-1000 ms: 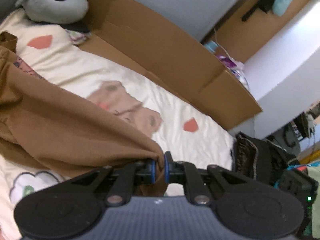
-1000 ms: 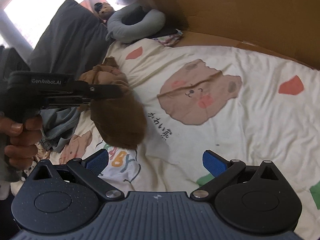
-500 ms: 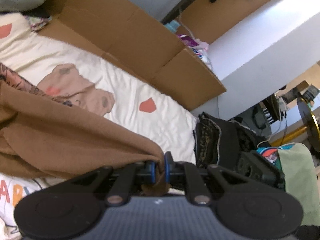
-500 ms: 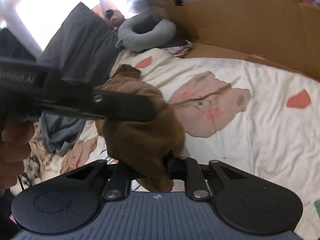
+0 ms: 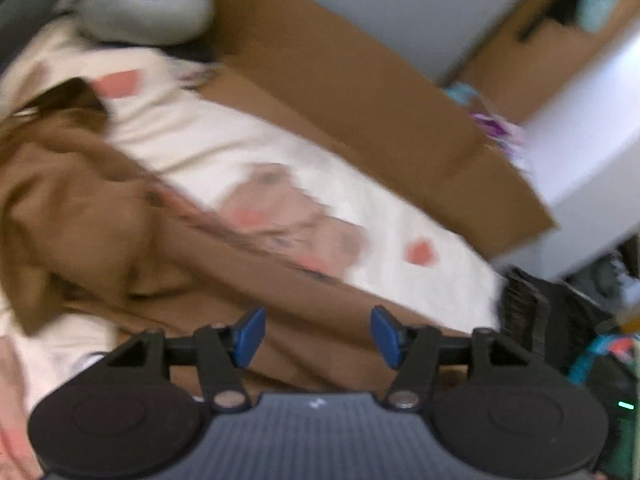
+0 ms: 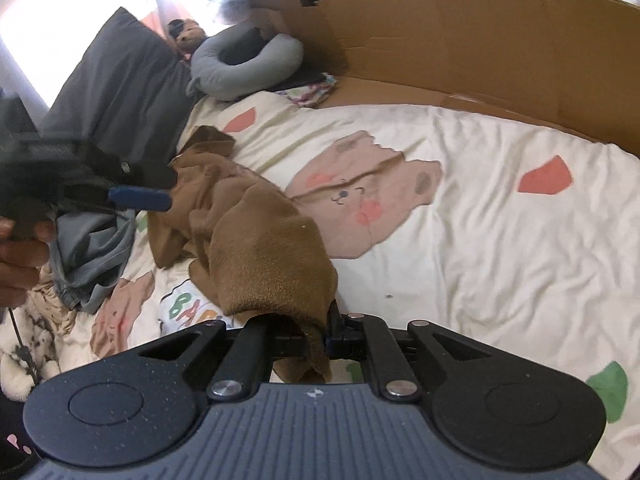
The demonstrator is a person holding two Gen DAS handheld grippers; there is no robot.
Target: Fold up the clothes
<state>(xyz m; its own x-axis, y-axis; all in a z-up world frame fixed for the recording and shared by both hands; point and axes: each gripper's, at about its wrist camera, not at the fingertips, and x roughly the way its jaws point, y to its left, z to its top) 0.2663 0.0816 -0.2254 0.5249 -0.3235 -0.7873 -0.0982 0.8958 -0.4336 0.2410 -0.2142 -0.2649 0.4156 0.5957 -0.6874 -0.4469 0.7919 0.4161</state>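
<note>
Pinching, right gripper [image 6: 318,340]: my jaws pressed together on a hem of the brown garment [image 6: 256,236], to carry it.
Left gripper [image 5: 318,336]: jaws opening, pads off the cloth.
Garment: bunched at ten o'clock on the bedsheet [image 6: 500,240], unfolded.

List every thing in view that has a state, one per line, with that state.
left gripper: jaws opening, nothing pressed between the pads, brown garment lies beyond them.
right gripper: shut on a corner of the brown garment.
brown garment: crumpled, unfolded, lying on the bedsheet, one corner lifted.
cardboard box: flattened, propped along the bed's far edge.
grey neck pillow: lying by the dark pillow.
</note>
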